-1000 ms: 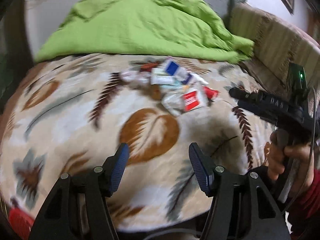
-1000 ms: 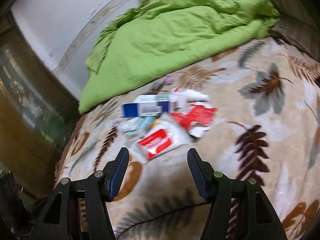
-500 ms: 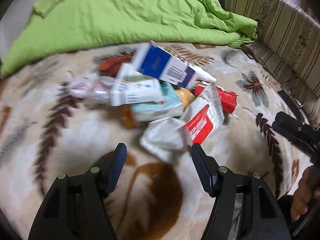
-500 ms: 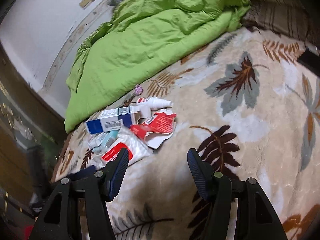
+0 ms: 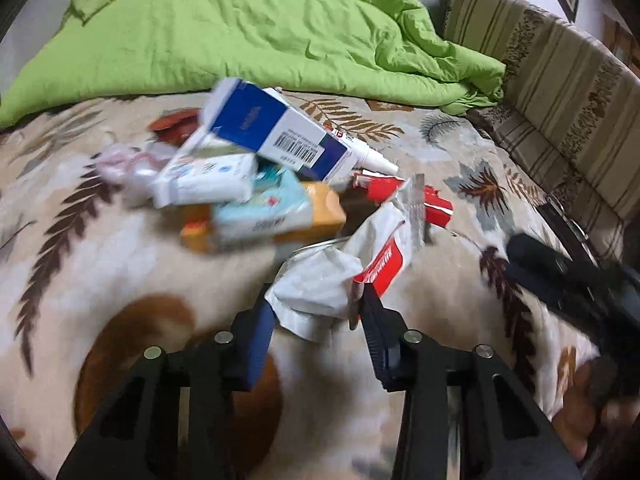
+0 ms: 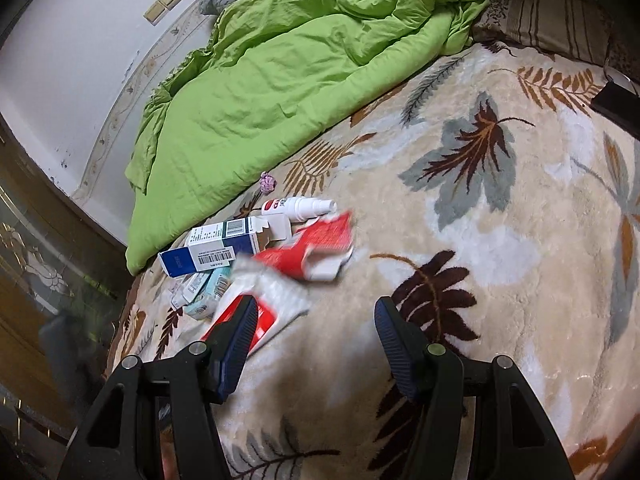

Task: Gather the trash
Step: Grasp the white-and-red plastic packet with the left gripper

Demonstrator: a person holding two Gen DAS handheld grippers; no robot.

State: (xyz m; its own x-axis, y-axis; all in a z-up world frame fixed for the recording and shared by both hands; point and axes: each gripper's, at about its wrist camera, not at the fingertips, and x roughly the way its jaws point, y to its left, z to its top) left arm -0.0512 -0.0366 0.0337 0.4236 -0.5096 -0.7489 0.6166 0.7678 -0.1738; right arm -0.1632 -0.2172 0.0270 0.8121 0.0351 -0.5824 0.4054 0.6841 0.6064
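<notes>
Left tool (image 5: 316, 320) astride white-and-red wrapper (image 5: 340, 276), jaws apart.

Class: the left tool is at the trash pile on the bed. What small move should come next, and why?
Probably close the left tool. Its fingers stand open on either side of the crumpled white and red wrapper, the nearest piece of the pile, so a squeeze should catch it. The right tool is open and holds nothing.
</notes>
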